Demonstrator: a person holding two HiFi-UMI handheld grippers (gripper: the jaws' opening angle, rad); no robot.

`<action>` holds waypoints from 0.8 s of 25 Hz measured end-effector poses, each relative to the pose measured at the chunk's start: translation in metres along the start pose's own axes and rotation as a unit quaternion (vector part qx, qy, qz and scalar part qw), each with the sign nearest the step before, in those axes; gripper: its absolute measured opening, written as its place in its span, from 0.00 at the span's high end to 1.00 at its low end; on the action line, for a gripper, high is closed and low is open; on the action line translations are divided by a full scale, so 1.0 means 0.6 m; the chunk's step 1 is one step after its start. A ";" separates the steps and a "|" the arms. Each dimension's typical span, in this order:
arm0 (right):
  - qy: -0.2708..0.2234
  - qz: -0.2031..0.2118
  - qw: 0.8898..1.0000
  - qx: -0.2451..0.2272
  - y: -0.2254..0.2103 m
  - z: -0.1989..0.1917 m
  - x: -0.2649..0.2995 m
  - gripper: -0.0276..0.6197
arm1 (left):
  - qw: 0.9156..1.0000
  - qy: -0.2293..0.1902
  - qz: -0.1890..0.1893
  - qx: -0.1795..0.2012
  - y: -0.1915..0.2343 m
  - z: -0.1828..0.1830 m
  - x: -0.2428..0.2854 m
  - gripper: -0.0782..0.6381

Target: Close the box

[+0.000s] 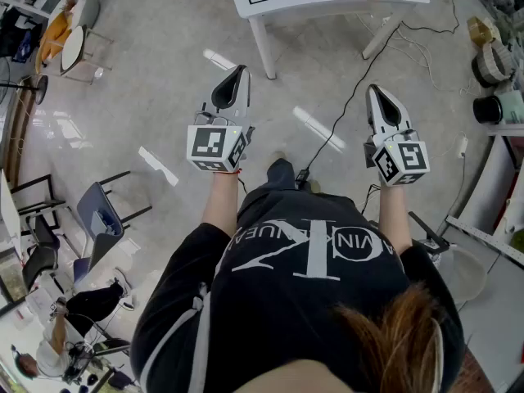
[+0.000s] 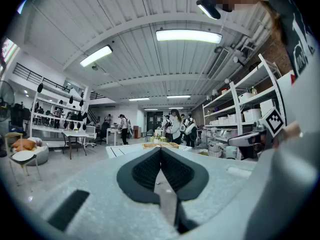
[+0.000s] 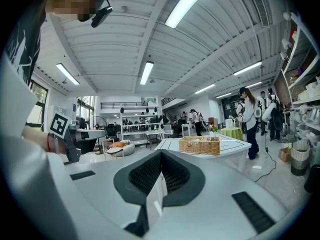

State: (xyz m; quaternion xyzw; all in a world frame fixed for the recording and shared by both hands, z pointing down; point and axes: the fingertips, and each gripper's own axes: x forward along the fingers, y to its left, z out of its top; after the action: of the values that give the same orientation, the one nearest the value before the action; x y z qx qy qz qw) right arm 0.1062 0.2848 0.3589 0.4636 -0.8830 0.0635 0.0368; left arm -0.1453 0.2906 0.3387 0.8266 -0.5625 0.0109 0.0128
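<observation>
Workshop floor: a person in a black printed T-shirt [image 1: 303, 277] stands on the pale polished floor [image 1: 155, 97] with a hand-held tool in each fist. Both tools are held out roughly level and well apart.

The left gripper [image 1: 240, 72], at the person's 11 o'clock, has its jaws drawn fully together, the dark ribbed pads [image 2: 147, 171] meeting at the tip with nothing between them. The right gripper [image 1: 374, 90], at 1 o'clock, is likewise closed tight on nothing, as the right gripper view shows.

The woven box [image 3: 199, 145] sits on a white table [image 1: 270, 2] at 12 o'clock, well ahead of both tools and touched by neither (only its near edge shows at the top of the head view). From the right gripper view it stands towards the table's near end.

A black cable [image 1: 348, 105] trails across the floor from beside the table towards the person's feet. A blue chair [image 1: 102, 211] stands at 9 o'clock. In the left gripper view, people [image 2: 175, 126] stand beyond the table, and shelves [image 2: 250, 104] of white containers line the wall at 2 o'clock.
</observation>
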 end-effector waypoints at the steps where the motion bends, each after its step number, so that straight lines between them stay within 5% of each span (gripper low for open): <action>1: -0.002 -0.004 1.000 0.002 -0.001 0.000 -0.001 0.96 | 1.000 0.000 0.000 0.000 0.000 0.000 0.000 0.88; 20: 0.000 -0.029 1.000 0.000 -0.017 -0.014 0.024 0.96 | 1.000 -0.003 0.010 -0.001 0.035 0.004 0.020 0.88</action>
State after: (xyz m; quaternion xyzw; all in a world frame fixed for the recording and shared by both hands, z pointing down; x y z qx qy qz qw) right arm 0.1064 0.2688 0.3695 0.4890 -0.8692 0.0620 0.0387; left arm -0.1603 0.2715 0.3371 0.8209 -0.5709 0.0074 0.0119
